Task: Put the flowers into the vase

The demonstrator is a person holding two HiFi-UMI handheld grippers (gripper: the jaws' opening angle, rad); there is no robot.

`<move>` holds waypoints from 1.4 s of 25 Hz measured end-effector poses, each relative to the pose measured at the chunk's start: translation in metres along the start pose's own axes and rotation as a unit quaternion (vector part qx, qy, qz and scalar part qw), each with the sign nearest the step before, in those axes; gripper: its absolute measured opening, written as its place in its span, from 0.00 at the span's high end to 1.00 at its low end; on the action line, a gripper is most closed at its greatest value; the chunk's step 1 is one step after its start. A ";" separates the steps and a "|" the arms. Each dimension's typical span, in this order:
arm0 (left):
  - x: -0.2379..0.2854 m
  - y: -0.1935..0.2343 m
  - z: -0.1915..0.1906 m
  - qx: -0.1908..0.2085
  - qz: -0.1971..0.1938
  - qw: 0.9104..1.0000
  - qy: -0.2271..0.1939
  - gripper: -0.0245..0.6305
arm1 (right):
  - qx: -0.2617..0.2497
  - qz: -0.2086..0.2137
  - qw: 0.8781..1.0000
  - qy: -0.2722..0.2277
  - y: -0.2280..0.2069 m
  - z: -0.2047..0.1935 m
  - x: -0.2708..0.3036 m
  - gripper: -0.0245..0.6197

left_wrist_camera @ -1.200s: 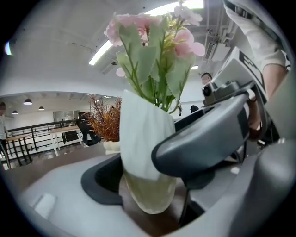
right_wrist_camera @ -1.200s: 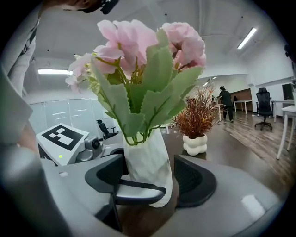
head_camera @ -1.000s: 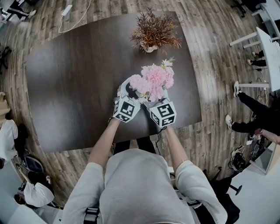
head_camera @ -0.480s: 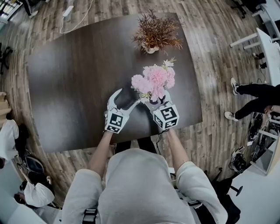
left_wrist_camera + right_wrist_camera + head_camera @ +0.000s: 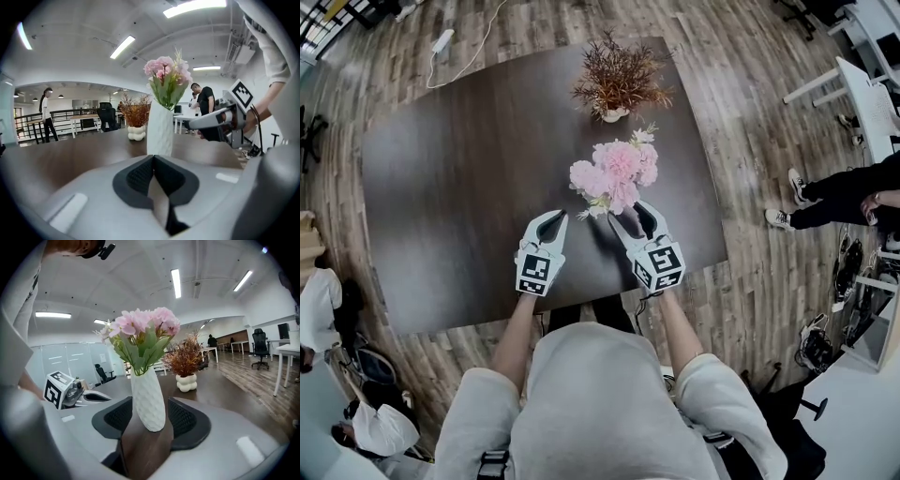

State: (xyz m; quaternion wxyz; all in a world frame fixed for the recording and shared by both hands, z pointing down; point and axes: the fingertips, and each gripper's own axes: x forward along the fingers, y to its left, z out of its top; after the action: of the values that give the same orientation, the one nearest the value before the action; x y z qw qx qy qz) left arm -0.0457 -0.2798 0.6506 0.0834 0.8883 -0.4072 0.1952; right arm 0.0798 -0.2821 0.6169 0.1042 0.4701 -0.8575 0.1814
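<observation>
Now the pink flowers (image 5: pixel 614 173) are standing in the white vase (image 5: pixel 147 399), with their stems down inside it. The vase is upright. It sits on the right half of the dark brown tabletop (image 5: pixel 441 187), closer to the near edge than to the far edge.

The left gripper (image 5: pixel 553 218) is by the near edge, off to the left of the vase and not touching it. Its jaws are squeezed tight together with nothing between them.

The right gripper (image 5: pixel 628 220) points at the vase from the near edge. Its jaws are apart and have just been closing a little. The bottom of the vase shows between them, at the tips or just past them, I cannot tell which. The pads are not squeezing it.

A brown dried plant (image 5: pixel 619 80) in a small white pot (image 5: pixel 612 114) stands near the far edge, behind the flowers and well apart from both grippers
</observation>
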 end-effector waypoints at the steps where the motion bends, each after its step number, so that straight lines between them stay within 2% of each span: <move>1: 0.001 -0.004 0.002 -0.001 -0.003 1.000 -0.001 0.95 | 0.001 -0.006 1.000 -0.006 -0.003 0.003 -0.004 0.60; 5: 0.005 -0.020 0.018 0.001 -0.017 1.000 -0.011 0.95 | 0.001 -0.027 0.999 -0.026 -0.016 0.015 -0.020 0.71; 10: 0.001 -0.042 0.044 0.003 -0.026 0.999 -0.029 0.95 | -0.002 -0.065 0.997 -0.046 -0.029 0.020 -0.051 0.96; 16: -0.002 -0.067 0.063 0.015 -0.028 0.999 -0.044 0.95 | -0.007 -0.065 0.996 -0.060 -0.030 0.013 -0.073 0.96; 21: -0.024 -0.097 0.085 -0.004 -0.035 0.997 -0.061 0.95 | 0.007 -0.053 0.996 -0.077 -0.016 0.016 -0.108 0.97; 28: -0.037 -0.119 0.117 0.017 -0.046 0.995 -0.091 0.95 | 0.010 -0.080 0.991 -0.103 -0.012 0.030 -0.140 0.97; 35: -0.084 -0.118 0.108 0.034 -0.048 0.993 -0.102 0.95 | -0.001 -0.072 0.991 -0.111 0.035 0.028 -0.156 0.97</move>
State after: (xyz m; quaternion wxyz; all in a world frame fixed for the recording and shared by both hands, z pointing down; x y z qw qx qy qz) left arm 0.0239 -0.1783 0.5188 0.0203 0.9244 -0.3638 0.1130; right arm 0.1334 -0.1566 0.5292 0.0218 0.5476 -0.8280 0.1189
